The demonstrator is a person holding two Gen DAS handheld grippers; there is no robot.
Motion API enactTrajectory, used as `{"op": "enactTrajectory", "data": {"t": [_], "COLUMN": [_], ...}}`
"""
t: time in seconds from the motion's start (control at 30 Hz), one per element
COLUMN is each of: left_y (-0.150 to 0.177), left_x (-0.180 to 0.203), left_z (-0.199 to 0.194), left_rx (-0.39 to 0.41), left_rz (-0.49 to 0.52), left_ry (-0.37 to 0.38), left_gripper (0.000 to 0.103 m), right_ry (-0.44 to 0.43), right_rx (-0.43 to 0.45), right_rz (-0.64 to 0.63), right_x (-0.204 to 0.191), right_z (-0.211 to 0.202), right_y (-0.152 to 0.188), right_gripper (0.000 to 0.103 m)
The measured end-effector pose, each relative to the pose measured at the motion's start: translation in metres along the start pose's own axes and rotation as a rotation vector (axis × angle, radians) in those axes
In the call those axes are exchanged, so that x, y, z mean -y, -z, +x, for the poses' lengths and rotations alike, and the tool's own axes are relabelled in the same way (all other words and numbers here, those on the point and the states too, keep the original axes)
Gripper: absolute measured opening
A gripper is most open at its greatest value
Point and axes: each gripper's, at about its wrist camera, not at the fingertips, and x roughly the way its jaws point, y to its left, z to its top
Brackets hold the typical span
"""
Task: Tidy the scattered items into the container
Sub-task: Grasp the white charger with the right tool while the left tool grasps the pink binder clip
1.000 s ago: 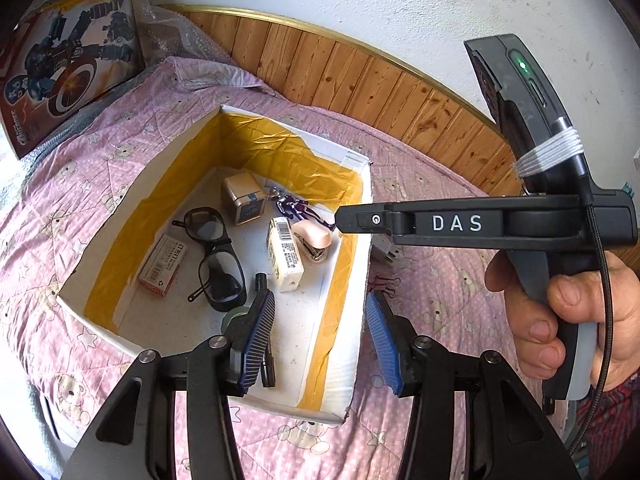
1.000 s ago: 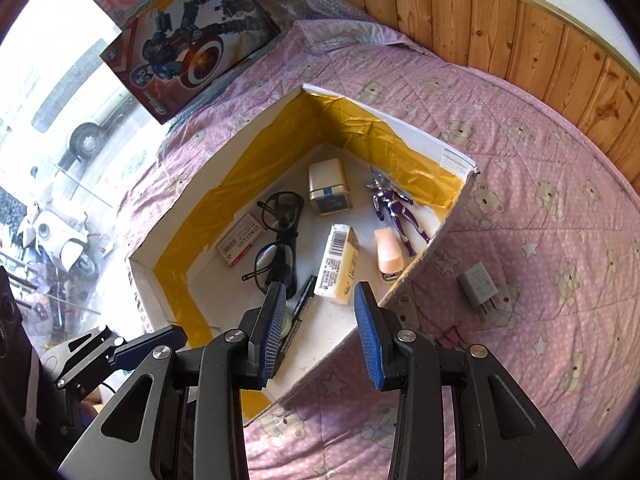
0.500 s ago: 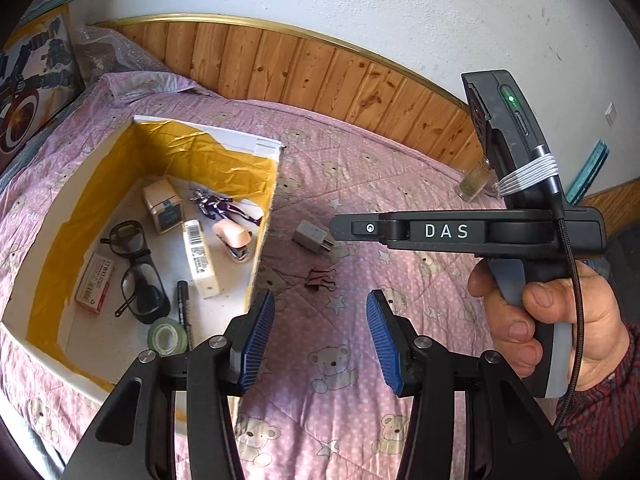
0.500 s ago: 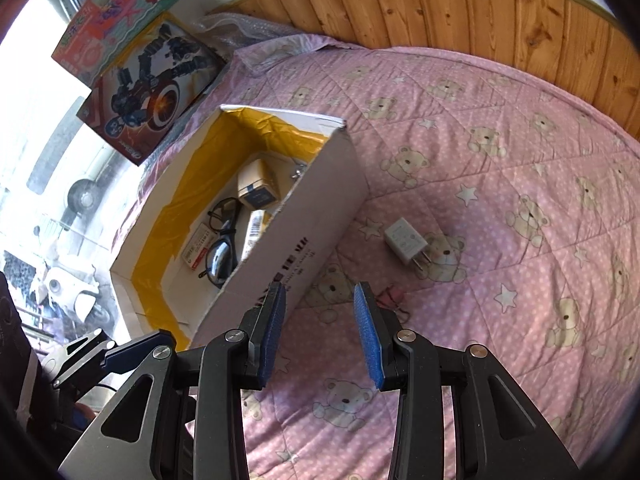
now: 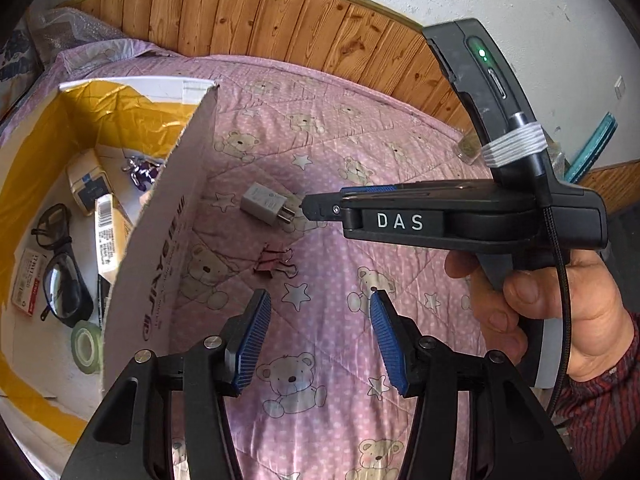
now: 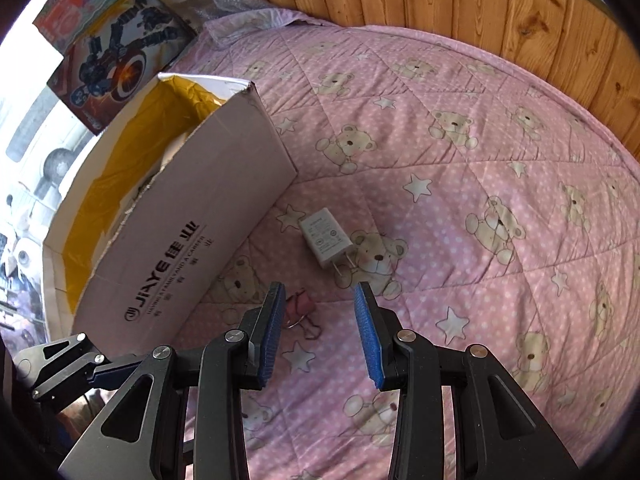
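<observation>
Two things are lying loose on the pink quilted bedcover printed with bears and stars, both just right of the white cardboard box lined with yellow tape: a small white plastic plug-in charger and a dark pink metal binder clip.

The right gripper is hovering over the cover with its blue ribbed pads spread wide and nothing between them. In its own view the charger is sitting just beyond the gap between the pads, slightly toward the right one. Its long axis is running diagonally, body toward the far left and the two metal prongs pointing near and right, toward the right pad. The clip is showing partly behind the left pad.

The left gripper is also gaping and carrying nothing; the clip is lying just ahead of it, a little left of centre, and the charger is farther off.

Judging by this, the right gripper is the nearer one to the charger, and it would likely need a slight twist so the pads close across the charger's short sides rather than along its diagonal. The box's open top is lying to the left for the drop.
</observation>
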Motion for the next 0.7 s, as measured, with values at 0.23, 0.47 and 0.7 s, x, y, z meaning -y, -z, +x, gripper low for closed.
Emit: {"op": "enactTrajectory", "data": {"t": [0.23,0.47,0.7], "left_y": [-0.003,-0.013,-0.016], "left_x": [-0.017,-0.03,-0.033], "left_z": [0.044,0.078,0.106], "left_rx": [-0.044,-0.042,-0.06], "left_rz": [-0.105,-0.169,-0.188], "left_ry": [-0.031,-0.083,-0.12], "left_gripper": [0.053,0.056,0.057], "right_ry": [0.045,0.051,-0.024], "right_rx": [-0.046,-0.07,-0.022], "right_rz": [-0.185,-0.323,-0.184], "right_x": [-0.003,-0.003,0.038], "right_z": [0.05,0.092,0.08], "right_y": [-0.017,-0.025,-0.026], "right_gripper": [0.04,0.039,0.031]}}
